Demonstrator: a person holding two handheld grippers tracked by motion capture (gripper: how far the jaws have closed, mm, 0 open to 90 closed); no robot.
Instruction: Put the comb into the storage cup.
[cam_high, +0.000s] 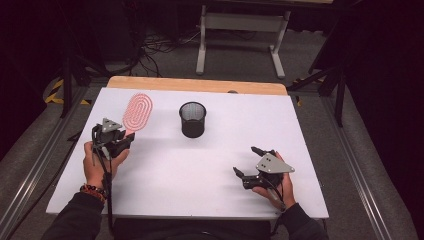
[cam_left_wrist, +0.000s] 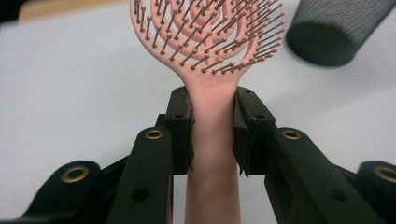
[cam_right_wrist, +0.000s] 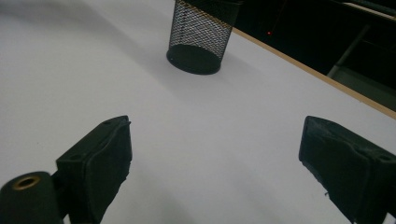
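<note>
Left claw (cam_left_wrist: 212, 135) clamps the pink hairbrush (cam_left_wrist: 212, 51) by its handle

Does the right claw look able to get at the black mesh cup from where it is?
Probably yes. The right claw stands open and holds nothing, and only bare white table lies between it and the black mesh cup. The pink hairbrush is off to the side in the left claw.

Brush: pink vented paddle hairbrush (cam_left_wrist: 212, 51), bristles tipped with small balls.
Pose: head pointing away, bristles facing up, possibly lifted off the white counter (cam_high: 200, 165).
Hold: handle clamped between left tongs (cam_left_wrist: 212, 135).
</note>
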